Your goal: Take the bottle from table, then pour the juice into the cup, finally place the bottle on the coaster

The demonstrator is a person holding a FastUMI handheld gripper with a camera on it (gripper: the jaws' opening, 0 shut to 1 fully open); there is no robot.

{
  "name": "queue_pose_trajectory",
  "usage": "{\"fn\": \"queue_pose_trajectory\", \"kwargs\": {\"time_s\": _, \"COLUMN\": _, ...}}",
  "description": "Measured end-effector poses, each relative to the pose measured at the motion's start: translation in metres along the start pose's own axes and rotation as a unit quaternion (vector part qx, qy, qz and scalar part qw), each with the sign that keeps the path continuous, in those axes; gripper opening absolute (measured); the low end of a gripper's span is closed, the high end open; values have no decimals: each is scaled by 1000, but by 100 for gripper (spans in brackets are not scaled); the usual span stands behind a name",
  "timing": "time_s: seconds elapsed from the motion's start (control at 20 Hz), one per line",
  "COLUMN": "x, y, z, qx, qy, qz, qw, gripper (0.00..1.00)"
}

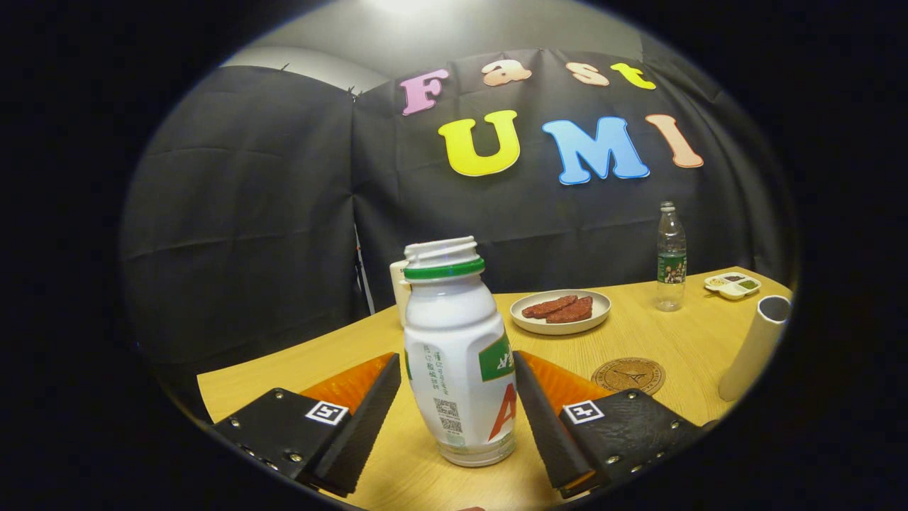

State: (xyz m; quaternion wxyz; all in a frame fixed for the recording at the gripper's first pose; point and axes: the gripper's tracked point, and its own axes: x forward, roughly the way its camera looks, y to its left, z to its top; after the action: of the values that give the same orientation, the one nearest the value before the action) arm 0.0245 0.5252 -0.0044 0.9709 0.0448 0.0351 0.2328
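As the bottle (460, 355) is standing upright on the counter (681, 341) between the two fingers, the first step of the task, taking the bottle, is judged to be in hand. The hand-held gripper (457, 411) is held open: the right finger is seen almost against the bottle's side, while a gap is left on the left side, so the bottle is not yet clamped. The cap is off and the neck is open. A white cup (399, 291) is partly hidden just behind the bottle, at about 11 o'clock from it. The round coaster (628, 375) lies at about 3 o'clock from the bottle, near the right finger. Farther away, at 1 o'clock, a plate (560, 312) with brown food is seen, and beyond it a clear water bottle (670, 259). For the next move, the fingers should be closed evenly on the bottle's body, and it should be lifted without being tilted, since juice could be spilled.
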Motion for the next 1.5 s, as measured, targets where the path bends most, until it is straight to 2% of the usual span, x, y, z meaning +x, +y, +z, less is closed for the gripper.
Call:
{"fn": "queue_pose_trajectory", "kwargs": {"time_s": 0.05, "x": 3, "y": -3, "z": 1, "qx": -2, "qy": -2, "qz": -6, "qw": 1000, "gripper": 91}}
{"fn": "queue_pose_trajectory", "kwargs": {"time_s": 0.1, "x": 2, "y": -4, "z": 2, "qx": -4, "qy": -4, "qz": -8, "qw": 1000, "gripper": 79}}
{"fn": "queue_pose_trajectory", "kwargs": {"time_s": 0.2, "x": 5, "y": -10, "z": 1, "qx": -11, "qy": -7, "qz": -23, "qw": 1000, "gripper": 72}}
{"fn": "queue_pose_trajectory", "kwargs": {"time_s": 0.35, "x": 3, "y": -7, "z": 3, "qx": -10, "qy": -10, "qz": -15, "qw": 1000, "gripper": 71}}
{"fn": "queue_pose_trajectory", "kwargs": {"time_s": 0.4, "x": 5, "y": -3, "z": 2, "qx": -5, "qy": -8, "qz": -1, "qw": 1000, "gripper": 67}}
{"fn": "queue_pose_trajectory", "kwargs": {"time_s": 0.55, "x": 3, "y": -1, "z": 6, "qx": 17, "qy": -10, "qz": 14, "qw": 1000, "gripper": 67}}
{"fn": "queue_pose_trajectory", "kwargs": {"time_s": 0.75, "x": -3, "y": 0, "z": 32, "qx": 79, "qy": -46, "qz": 27, "qw": 995, "gripper": 67}}
{"fn": "queue_pose_trajectory", "kwargs": {"time_s": 1.1, "x": -18, "y": -36, "z": 82, "qx": 216, "qy": -125, "qz": 16, "qw": 968, "gripper": 66}}
{"fn": "queue_pose_trajectory", "kwargs": {"time_s": 1.5, "x": -27, "y": -103, "z": 87, "qx": 349, "qy": -164, "qz": -20, "qw": 923, "gripper": 66}}
